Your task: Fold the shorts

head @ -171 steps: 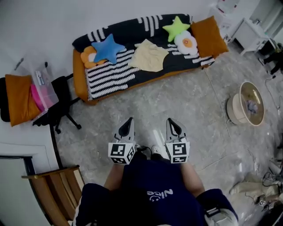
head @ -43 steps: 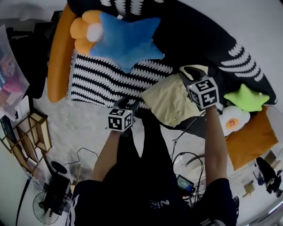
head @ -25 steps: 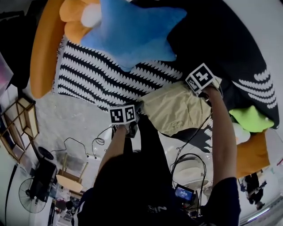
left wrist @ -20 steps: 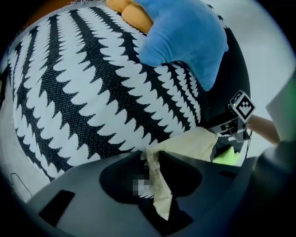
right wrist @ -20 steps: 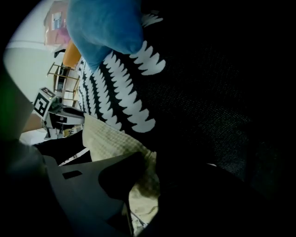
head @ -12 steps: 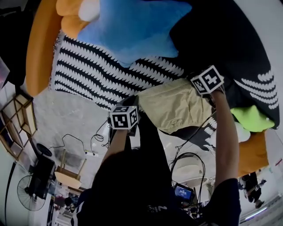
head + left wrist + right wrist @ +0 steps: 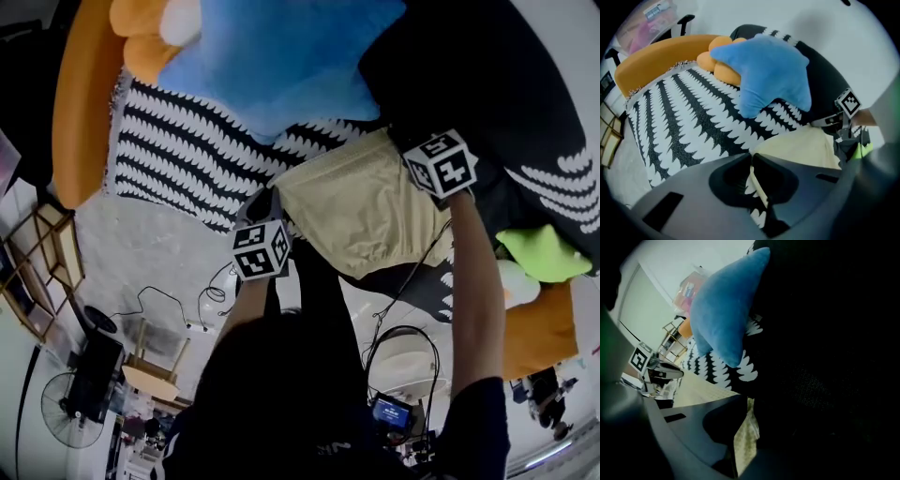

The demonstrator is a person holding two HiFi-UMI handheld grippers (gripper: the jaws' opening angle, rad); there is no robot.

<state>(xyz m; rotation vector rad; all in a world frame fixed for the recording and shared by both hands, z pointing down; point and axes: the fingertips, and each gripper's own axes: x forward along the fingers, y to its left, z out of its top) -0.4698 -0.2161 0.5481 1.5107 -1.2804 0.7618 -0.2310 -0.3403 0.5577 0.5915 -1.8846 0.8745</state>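
Observation:
The pale yellow shorts [image 7: 361, 211] lie on the black-and-white striped sofa cover [image 7: 187, 141], stretched between both grippers. My left gripper [image 7: 274, 194] is shut on their near left corner; in the left gripper view the cloth edge [image 7: 757, 185] runs between the closed jaws of that gripper [image 7: 751, 157]. My right gripper [image 7: 406, 143] holds the far right corner. In the right gripper view a fold of the shorts [image 7: 745, 434] is pinched in that gripper [image 7: 746, 401], whose jaws are easing open slightly.
A big blue star cushion [image 7: 281, 56] lies just beyond the shorts, with an orange flower cushion [image 7: 141, 37] beside it. The orange sofa arm [image 7: 80, 112] is on the left, a green star cushion [image 7: 548, 253] on the right. Cables and a fan [image 7: 70, 422] are on the floor below.
Both grippers have gripped the shorts' corners and moved apart. The cloth, loosely rumpled before, is now pulled flat and has shifted toward the blue cushion.

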